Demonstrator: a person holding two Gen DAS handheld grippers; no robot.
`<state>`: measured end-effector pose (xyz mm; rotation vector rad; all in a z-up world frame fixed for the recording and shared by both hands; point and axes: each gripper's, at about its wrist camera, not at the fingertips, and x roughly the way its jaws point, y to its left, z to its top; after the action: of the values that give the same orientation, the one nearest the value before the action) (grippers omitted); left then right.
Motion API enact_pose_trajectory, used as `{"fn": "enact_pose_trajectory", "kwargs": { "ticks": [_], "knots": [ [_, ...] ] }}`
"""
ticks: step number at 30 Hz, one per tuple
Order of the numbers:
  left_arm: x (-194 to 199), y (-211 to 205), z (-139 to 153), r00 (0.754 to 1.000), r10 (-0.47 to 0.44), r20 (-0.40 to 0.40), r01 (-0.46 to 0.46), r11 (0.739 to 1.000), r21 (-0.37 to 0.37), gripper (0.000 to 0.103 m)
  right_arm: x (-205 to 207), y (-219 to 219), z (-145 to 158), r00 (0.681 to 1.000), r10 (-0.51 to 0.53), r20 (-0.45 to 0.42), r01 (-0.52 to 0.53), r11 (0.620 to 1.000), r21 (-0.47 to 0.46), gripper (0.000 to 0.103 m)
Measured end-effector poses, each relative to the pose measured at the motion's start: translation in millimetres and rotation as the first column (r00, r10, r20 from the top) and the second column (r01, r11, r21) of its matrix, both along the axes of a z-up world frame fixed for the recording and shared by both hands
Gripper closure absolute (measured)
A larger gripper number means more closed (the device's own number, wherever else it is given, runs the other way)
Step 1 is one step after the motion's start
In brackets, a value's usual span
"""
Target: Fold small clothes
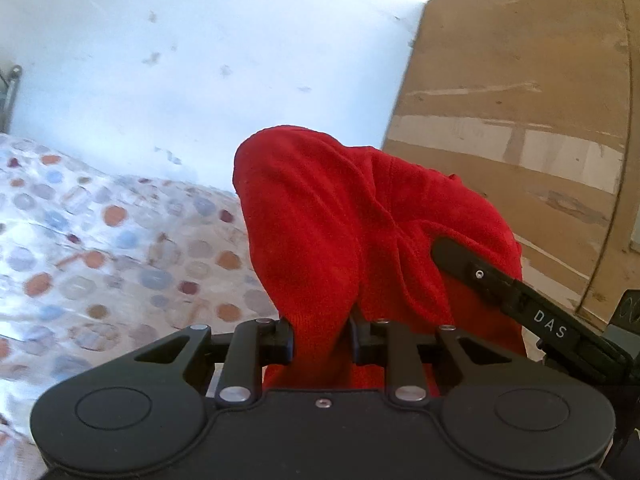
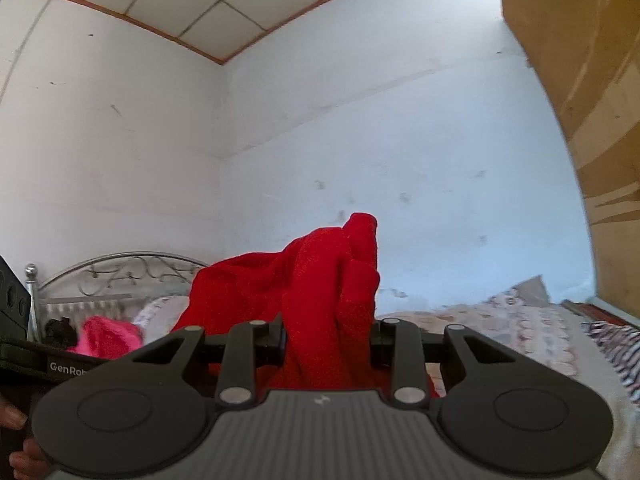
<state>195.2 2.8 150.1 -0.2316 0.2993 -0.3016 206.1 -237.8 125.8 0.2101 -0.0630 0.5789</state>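
Two hand-held grippers up, both pinching the same red garment (image 1: 344,216). I read the left hand-held gripper (image 1: 322,338) as pressed together on a fold of the cloth: red fabric fills the narrow gap between its black fingers and bulges up in a rounded hump in front of the lens. The right hand-held gripper (image 2: 328,338) is likewise pinched on bunched red cloth (image 2: 320,280), which rises to a crumpled peak between its fingers. The fabric looks like a soft knit, matte, fine-ribbed, heavily creased. It is held up in the air above the bed, not lying flat.

In the left wrist view a finger of the right hand-held gripper (image 1: 472,264) comes in from the right edge, black, with a screw and "DAS" lettering, lying against the red cloth.

Past that, the left view shows the bedsheet (image 1: 100,240), pale with orange, blue and maroon dots, rumpled, a marked white wall (image 1: 200,60), and a brown cardboard panel (image 1: 520,100) with tape strips at right.

Only the right view shows the curved metal headboard (image 2: 120,270) with scrollwork, a fuzzy pink item (image 2: 106,336) lying on the bed beside a small dark object (image 2: 60,332), a patterned blanket (image 2: 520,328), a striped fabric (image 2: 616,340) at the right edge, and the tiled ceiling (image 2: 192,0).
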Motion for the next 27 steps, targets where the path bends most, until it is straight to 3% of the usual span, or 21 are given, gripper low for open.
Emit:
{"fn": "enact_pose_trajectory", "kwargs": {
  "ticks": [6,11,19,27],
  "knots": [
    [7.4,45.8,12.5,0.995,0.101,-0.018,-0.100,0.995,0.019,0.078,33.9,50.9,2.8,0.996,0.077,-0.040,-0.076,0.997,0.028,0.069],
    [42.4,81.7,5.4,0.985,0.142,-0.096,-0.144,0.989,-0.014,0.078,83.1,80.5,-5.3,0.981,0.118,-0.157,-0.111,0.993,0.050,0.069],
    [145.3,108.6,-61.0,0.953,0.178,-0.247,-0.189,0.982,-0.020,0.078,208.5,113.1,-70.2,0.910,0.127,-0.395,-0.126,0.992,0.027,0.069],
    [235.0,137.0,-124.4,0.919,0.211,-0.333,-0.234,0.972,-0.030,0.077,304.2,141.7,-138.8,0.847,0.097,-0.523,-0.130,0.991,-0.025,0.068]
  ]
}}
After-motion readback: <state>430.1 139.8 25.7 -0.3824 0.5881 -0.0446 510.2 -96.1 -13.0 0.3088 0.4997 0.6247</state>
